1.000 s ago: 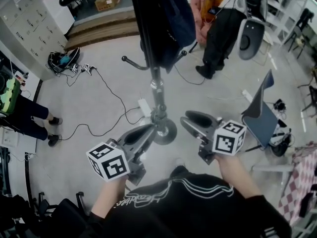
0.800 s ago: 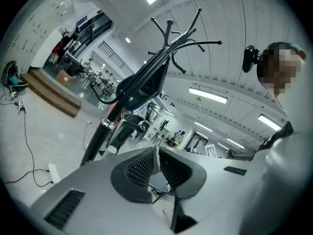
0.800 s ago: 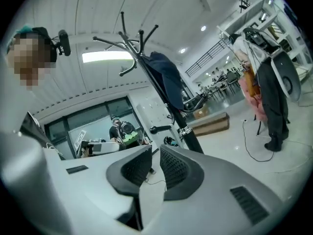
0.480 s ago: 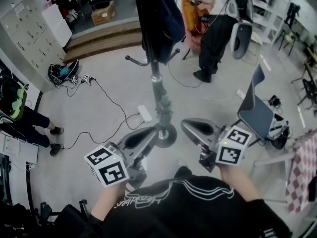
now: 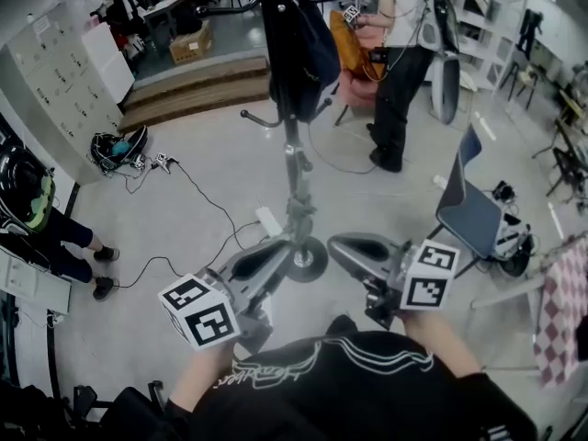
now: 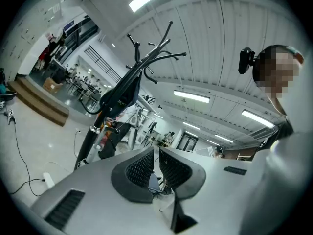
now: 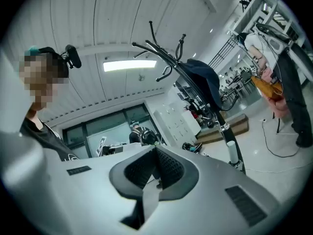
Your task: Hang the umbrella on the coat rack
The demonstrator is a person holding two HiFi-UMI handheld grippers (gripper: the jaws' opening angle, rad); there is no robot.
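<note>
Two grippers are seen before one coat rack [image 5: 296,177]. The left gripper [image 5: 268,252] and the right gripper [image 5: 353,246] are both closed tight, with nothing caught between the jaws; the right jaws have just been closing. One dark umbrella [image 6: 124,89] is hung high on the rack's hooks. Around it are seen a standing bystander [image 5: 397,72], a second bystander [image 5: 55,232] at the left edge, one blue chair [image 5: 469,211] and one white power strip [image 5: 269,220] near the rack's base

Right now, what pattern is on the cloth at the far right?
The cloth is red-and-white checked; the head view shows it best.
</note>
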